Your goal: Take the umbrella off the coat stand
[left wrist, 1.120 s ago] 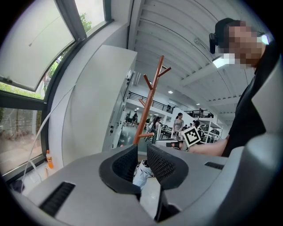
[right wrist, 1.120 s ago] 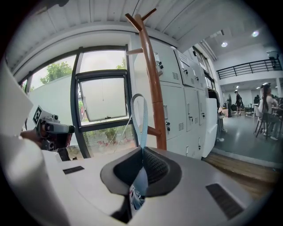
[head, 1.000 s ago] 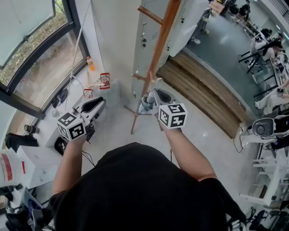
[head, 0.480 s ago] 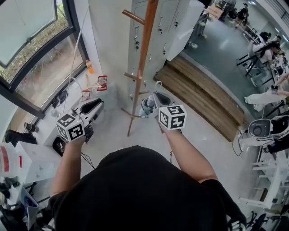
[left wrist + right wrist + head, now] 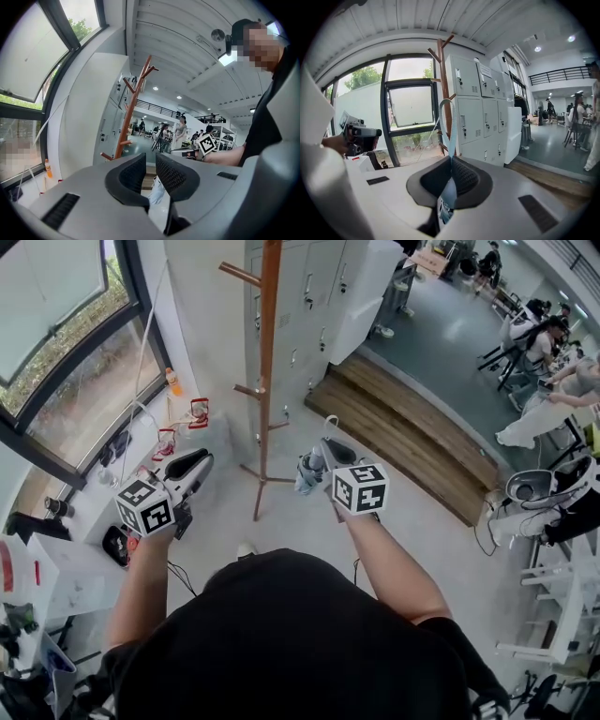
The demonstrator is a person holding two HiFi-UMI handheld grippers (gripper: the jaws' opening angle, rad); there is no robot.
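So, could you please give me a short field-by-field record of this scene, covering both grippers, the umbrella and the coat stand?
right gripper: shut on the umbrella's strap loop
umbrella: folded, pale, hanging below the right gripper, apart from the stand
left gripper: jaws slightly apart, nothing between them
coat stand: wooden, upright, visible pegs bare
lockers: pale, behind the stand
task status: umbrella is off the stand
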